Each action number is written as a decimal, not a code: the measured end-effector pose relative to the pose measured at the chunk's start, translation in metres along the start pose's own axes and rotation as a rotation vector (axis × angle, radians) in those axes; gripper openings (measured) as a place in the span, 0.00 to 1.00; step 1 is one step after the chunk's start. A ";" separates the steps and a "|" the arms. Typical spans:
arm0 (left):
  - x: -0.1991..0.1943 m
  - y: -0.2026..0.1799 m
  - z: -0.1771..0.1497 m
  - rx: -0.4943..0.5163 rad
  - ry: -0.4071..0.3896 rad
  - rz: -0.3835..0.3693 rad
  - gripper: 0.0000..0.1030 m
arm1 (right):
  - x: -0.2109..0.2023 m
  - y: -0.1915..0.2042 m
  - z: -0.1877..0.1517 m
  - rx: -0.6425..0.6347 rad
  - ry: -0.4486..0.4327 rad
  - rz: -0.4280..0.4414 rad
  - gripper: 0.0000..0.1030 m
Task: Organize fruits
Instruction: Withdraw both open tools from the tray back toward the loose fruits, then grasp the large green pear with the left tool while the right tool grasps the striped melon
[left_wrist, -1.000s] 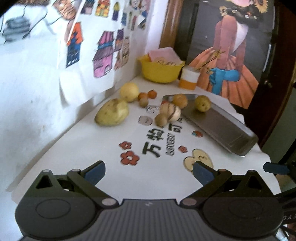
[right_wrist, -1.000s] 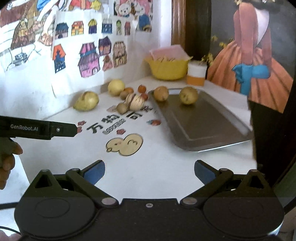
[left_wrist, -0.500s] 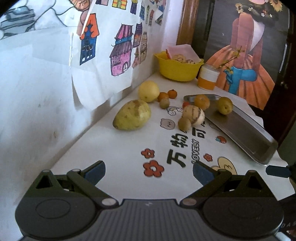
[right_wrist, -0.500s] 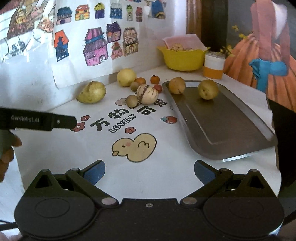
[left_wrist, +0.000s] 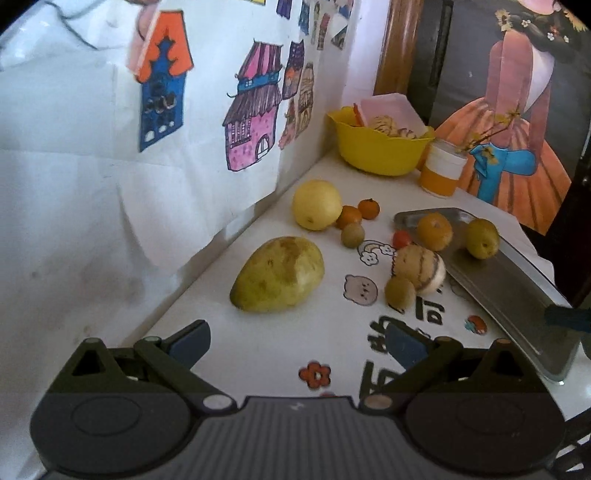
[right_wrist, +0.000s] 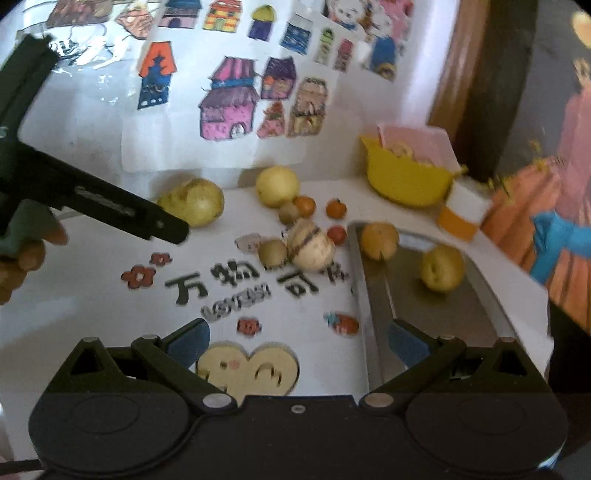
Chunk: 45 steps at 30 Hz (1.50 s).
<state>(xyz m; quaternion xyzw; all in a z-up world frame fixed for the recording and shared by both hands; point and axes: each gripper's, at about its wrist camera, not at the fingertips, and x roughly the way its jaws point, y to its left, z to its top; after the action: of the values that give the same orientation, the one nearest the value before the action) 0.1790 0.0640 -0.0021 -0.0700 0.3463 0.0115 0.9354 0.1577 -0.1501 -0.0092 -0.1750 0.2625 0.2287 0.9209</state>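
Lying just ahead of the open left claw (left_wrist: 295, 345): mango (left_wrist: 279, 275).

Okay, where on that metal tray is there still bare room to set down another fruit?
The near half of the metal tray is bare, from the yellow fruit to its front edge. The far end is crowded by the orange and that yellow fruit. Left of the tray, the striped melon cluster blocks the way.

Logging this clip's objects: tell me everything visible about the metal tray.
The metal tray is a shallow, grey, rectangular pan with raised rim and rounded corners, dull and slightly reflective. It lies flat on the white printed table cover, to the right of the loose fruit. Two fruits sit at its far end: an orange and a yellow-green fruit. Neither gripper touches it.
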 end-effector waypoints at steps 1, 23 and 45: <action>0.004 0.000 0.002 0.000 -0.002 0.004 0.99 | 0.004 -0.002 0.003 0.001 -0.011 -0.002 0.99; 0.053 0.001 0.021 0.053 -0.025 0.036 0.90 | 0.097 -0.045 0.043 0.198 -0.023 0.082 0.74; 0.055 -0.005 0.019 0.087 -0.024 0.040 0.63 | 0.117 -0.043 0.036 0.277 0.052 0.136 0.48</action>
<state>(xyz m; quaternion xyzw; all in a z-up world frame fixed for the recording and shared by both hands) 0.2332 0.0602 -0.0226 -0.0224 0.3365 0.0160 0.9413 0.2830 -0.1312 -0.0375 -0.0341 0.3264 0.2478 0.9115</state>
